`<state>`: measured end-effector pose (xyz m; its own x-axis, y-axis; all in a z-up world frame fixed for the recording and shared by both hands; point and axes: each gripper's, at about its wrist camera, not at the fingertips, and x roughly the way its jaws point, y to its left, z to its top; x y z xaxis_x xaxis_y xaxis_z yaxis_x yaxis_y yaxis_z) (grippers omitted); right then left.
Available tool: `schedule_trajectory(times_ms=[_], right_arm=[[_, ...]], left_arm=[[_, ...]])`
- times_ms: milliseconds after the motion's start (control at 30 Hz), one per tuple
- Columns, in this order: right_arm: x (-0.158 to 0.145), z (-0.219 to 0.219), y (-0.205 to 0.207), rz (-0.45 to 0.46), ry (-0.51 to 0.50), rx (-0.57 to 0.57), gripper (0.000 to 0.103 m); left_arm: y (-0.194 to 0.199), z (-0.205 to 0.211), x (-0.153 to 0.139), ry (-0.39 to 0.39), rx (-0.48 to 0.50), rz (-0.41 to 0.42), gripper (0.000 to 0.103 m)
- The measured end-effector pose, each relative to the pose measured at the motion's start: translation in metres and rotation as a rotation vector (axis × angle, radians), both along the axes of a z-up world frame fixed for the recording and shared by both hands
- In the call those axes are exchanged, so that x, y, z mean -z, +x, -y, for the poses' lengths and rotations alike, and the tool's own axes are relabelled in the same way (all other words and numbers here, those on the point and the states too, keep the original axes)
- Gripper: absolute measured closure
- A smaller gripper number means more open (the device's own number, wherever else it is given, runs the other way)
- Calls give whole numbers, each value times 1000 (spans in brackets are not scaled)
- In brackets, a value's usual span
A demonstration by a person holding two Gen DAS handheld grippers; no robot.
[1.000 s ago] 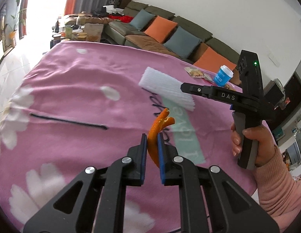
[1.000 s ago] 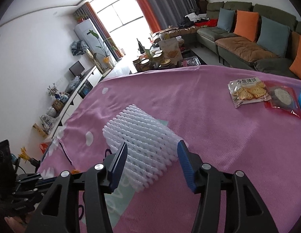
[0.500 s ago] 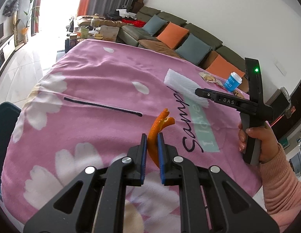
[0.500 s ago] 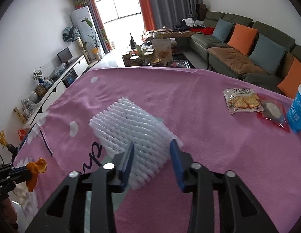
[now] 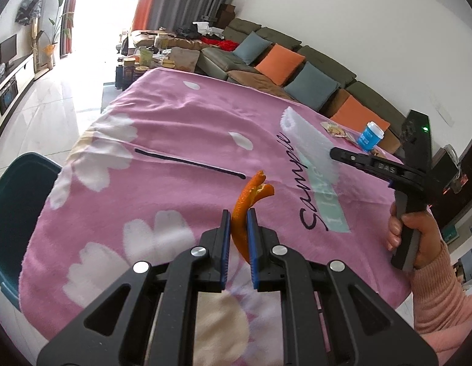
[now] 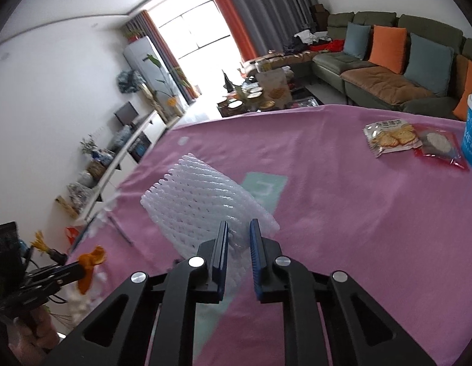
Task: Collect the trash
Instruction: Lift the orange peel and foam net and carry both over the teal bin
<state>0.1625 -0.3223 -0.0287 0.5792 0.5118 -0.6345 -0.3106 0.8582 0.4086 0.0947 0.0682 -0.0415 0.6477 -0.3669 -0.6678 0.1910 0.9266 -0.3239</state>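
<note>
Left gripper (image 5: 236, 217) pinches orange peel (image 5: 246, 201) above counter's near-left edge; thin curled strip could slip. Right gripper (image 6: 239, 228), jaws just closing, squeezes foam net (image 6: 199, 195) near mid-counter; soft mesh may compress and pull free on lifting

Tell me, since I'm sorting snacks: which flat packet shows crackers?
The white cracker packet, left of the red-edged packet holding one pale round cake.

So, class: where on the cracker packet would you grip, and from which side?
The cracker packet lies flat on the pink blanket, so pinch a thin sealed edge. Probably come from its near, bare side; the red packet touches its right edge.
</note>
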Motion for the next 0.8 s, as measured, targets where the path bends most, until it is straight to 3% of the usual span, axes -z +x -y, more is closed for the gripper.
schedule_trajectory(times_ms=[367, 800], right_arm=[[-19, -22, -39, 35, 107, -96, 90], [-21, -51, -55, 31, 142, -177, 90]], left_arm=[[-18, -12, -4, 12, -41, 20, 92], [-41, -34, -9, 17, -89, 40, 92]])
